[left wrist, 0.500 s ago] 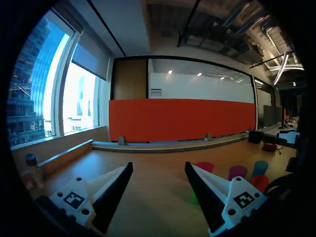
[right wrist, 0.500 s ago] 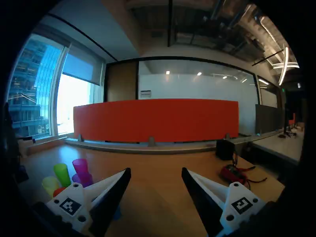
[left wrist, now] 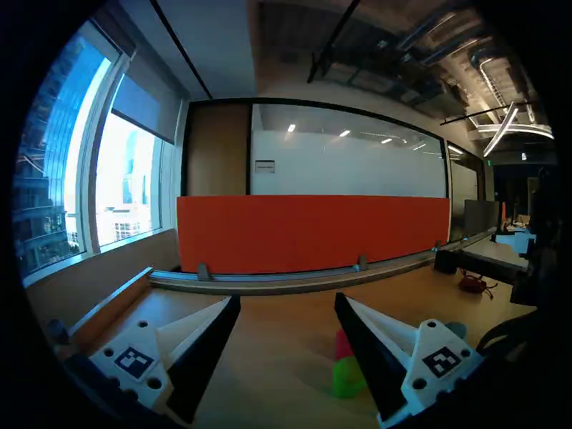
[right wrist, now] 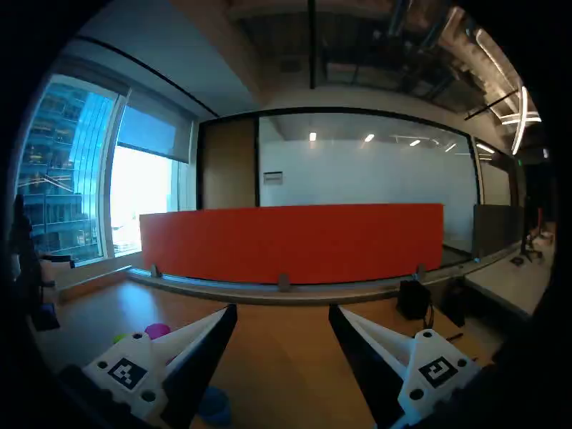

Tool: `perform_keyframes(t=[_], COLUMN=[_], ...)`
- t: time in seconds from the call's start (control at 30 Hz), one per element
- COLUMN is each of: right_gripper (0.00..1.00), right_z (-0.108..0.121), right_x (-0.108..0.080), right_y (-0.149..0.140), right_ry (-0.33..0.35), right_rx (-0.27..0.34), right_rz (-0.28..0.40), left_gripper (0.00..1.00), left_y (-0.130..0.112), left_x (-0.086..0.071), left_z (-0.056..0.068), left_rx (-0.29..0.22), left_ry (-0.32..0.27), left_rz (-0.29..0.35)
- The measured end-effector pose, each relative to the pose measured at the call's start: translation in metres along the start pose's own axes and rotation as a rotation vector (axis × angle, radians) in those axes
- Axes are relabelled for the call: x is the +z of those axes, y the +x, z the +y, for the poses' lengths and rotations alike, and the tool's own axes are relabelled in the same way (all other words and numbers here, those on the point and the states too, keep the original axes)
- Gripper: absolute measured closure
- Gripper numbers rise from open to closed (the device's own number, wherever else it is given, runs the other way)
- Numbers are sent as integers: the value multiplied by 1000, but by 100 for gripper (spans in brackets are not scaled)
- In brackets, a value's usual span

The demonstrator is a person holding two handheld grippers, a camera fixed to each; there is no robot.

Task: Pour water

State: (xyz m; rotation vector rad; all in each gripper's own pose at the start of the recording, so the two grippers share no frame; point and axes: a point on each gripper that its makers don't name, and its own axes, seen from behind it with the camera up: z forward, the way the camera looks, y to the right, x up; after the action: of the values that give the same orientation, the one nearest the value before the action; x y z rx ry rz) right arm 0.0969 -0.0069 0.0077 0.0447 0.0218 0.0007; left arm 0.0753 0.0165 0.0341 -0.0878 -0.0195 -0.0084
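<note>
Since the earlier frames both views have tipped upward, and I now see the cups lower and fewer of them. Left gripper (left wrist: pixel 287 296): fingers spread wide, holding nothing. A green cup (left wrist: pixel 348 377) and a pink cup (left wrist: pixel 342 345) stand on the wooden table (left wrist: pixel 286 357), just beside the finger on the view's right. Right gripper (right wrist: pixel 282 307): likewise spread and empty. A purple cup (right wrist: pixel 157 331) and a blue cup (right wrist: pixel 213 405) sit by the finger on the view's left. An orange partition (left wrist: pixel 307 232) backs the table, with a window (left wrist: pixel 121 186) to its left.

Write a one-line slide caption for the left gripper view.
Open left gripper over a wooden table, a green cup and a pink cup beside one finger, orange divider behind.
</note>
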Motion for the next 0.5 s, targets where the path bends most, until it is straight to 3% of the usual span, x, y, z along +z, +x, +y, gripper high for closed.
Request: perform_keyframes(t=[0.37,0.5], right_gripper=[1,1], right_z=[-8,-10], right_x=[4,4], right_y=[61,71], right_ry=[34,47], right_rx=[-33,-27], right_rz=[9,14], left_gripper=[2,2], left_y=[63,75], left_x=[11,13], left_z=[3,9], left_rx=[10,9], left_ry=[-50,-77], left_rz=[19,15])
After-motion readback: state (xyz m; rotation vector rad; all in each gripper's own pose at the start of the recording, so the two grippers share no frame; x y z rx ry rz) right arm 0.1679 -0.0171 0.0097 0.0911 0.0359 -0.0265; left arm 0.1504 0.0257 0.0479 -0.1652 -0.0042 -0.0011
